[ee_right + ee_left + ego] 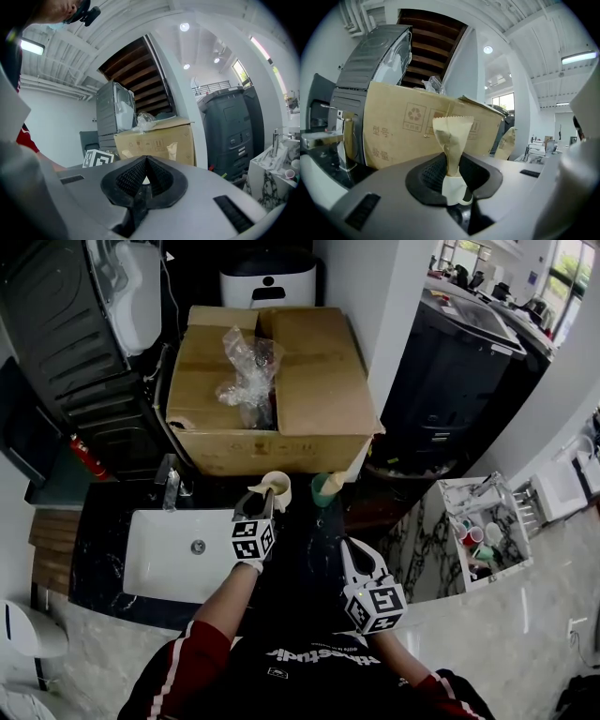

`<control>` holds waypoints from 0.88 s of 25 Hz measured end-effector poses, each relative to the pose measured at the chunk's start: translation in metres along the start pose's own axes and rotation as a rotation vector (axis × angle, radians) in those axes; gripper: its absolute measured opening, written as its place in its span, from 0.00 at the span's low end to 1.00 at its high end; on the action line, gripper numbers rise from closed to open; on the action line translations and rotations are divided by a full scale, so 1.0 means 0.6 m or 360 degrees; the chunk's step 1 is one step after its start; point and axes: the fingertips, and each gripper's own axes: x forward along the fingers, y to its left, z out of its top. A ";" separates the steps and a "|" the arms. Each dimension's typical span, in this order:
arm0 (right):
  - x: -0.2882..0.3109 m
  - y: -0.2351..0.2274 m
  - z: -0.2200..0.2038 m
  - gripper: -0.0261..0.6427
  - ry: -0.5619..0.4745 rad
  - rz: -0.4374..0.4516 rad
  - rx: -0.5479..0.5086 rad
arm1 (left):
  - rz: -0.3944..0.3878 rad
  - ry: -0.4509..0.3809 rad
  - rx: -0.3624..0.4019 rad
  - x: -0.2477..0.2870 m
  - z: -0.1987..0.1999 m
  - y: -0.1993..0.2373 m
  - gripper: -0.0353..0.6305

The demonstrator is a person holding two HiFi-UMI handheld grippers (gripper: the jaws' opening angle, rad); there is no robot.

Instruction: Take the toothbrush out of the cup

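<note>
The left gripper (258,506) was held over the dark counter (300,549), just right of the sink (150,568), with its jaws closed on the paper-wrapped toothbrush (451,140). The toothbrush stood upright in the cream cup (277,486), with the wrapper's serrated top above the jaws. A green cup (323,491) stood just right of the cream cup. The right gripper (349,547) was nearer the person, well apart from both cups, with its jaws fully closed and nothing between them. Behind the cups sat a cardboard box (309,371). Its front face carried a recycling symbol (414,114), further boxed pictograms too small to read, and two lines of Chinese print; the upper line read "型号". White lettering on the person's dark shirt (323,654) was not legible.
</note>
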 end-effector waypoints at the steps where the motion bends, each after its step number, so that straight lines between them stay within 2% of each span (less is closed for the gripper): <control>1: 0.000 -0.001 -0.001 0.09 0.0000 0.0002 0.0001 | 0.0006 -0.0005 0.0003 -0.001 0.001 0.002 0.17; 4: -0.002 -0.005 -0.003 0.09 0.0001 0.0002 0.0010 | 0.0013 -0.0015 0.0030 0.000 0.009 0.003 0.12; 9: 0.002 -0.008 0.000 0.09 -0.0008 0.0019 0.0022 | 0.0031 -0.0002 0.0015 0.000 0.019 0.002 0.11; 12: 0.005 -0.008 -0.002 0.09 -0.0011 0.0036 0.0029 | 0.0021 -0.0015 0.0059 -0.006 0.029 -0.006 0.11; 15: 0.008 -0.005 -0.005 0.09 -0.0009 0.0057 0.0037 | 0.0018 -0.0066 0.0118 -0.014 0.053 -0.008 0.11; 22: 0.011 0.006 -0.008 0.09 -0.0010 0.0090 0.0046 | 0.0004 -0.0158 0.0149 -0.041 0.129 -0.014 0.11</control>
